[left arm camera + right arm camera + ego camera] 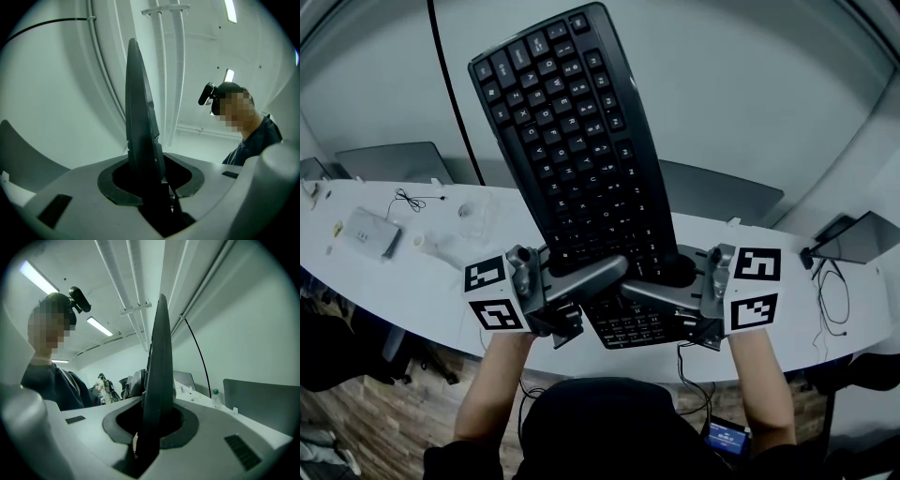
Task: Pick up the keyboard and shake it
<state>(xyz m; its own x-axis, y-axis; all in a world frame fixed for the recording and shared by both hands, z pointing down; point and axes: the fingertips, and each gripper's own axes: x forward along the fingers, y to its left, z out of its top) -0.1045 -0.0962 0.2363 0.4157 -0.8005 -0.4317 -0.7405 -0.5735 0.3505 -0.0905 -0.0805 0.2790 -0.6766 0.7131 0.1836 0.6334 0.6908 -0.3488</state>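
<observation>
A black keyboard (581, 150) is held up in the air above the white desk (412, 281), keys toward me, its far end tilted up and to the left. My left gripper (598, 274) is shut on its near left edge. My right gripper (649, 292) is shut on its near right edge. In the left gripper view the keyboard (138, 117) stands edge-on, rising out of the left gripper (152, 187), whose jaws close on it. The right gripper view shows the keyboard (159, 362) as a thin dark blade clamped in the right gripper (150, 427).
A small grey box (371, 232) and thin cables lie on the desk at the left. A dark flat device (862, 234) sits at the right end. Grey partitions (722, 192) stand behind the desk. A black cable (450, 84) runs down the wall. A bottle (215, 398) stands on the desk.
</observation>
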